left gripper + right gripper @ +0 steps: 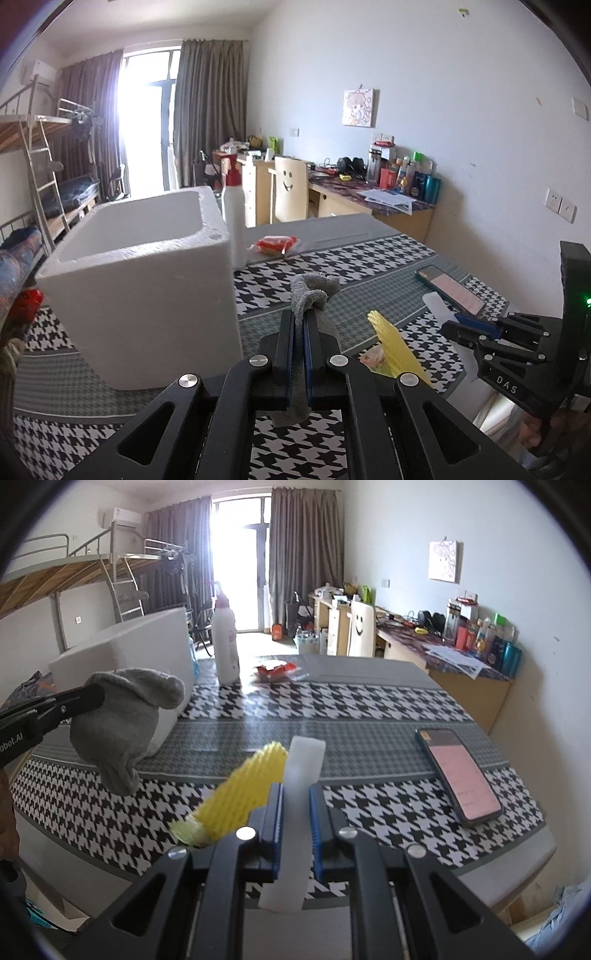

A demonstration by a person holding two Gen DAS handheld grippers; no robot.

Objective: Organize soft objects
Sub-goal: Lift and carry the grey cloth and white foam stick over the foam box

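the white foam box (147,280) is seen at the left of the table (332,266), open at the top, and it is judged to be the place where the soft things are collected. just beside its far corner a white bottle (234,221) with a red top stands upright, and a red packet (275,245) lies behind it.

the grey sock (314,291) is held by the left gripper (299,332), whose jaws are closed tightly on a fold of it. in the right wrist view the sock (125,720) is seen hanging limp above the cloth, near the box wall. it is judged to be very light and soft, so it can be pinched anywhere, but a thick fold is safer than a thin edge, which may slip out.

the yellow foam net (240,794) is seen beside the right gripper (295,808); whether it is held or only lies there cannot be told. it is judged to be springy and easy to crush.

the white foam strip (299,812) is gripped by the right gripper, the jaws closed on its sides, with part of it sticking out in front and part hanging below. it is judged to be light and a little bendable, so a hold near its middle is best.

at the right, a phone (460,775) lies flat on the cloth, well apart from both grippers.
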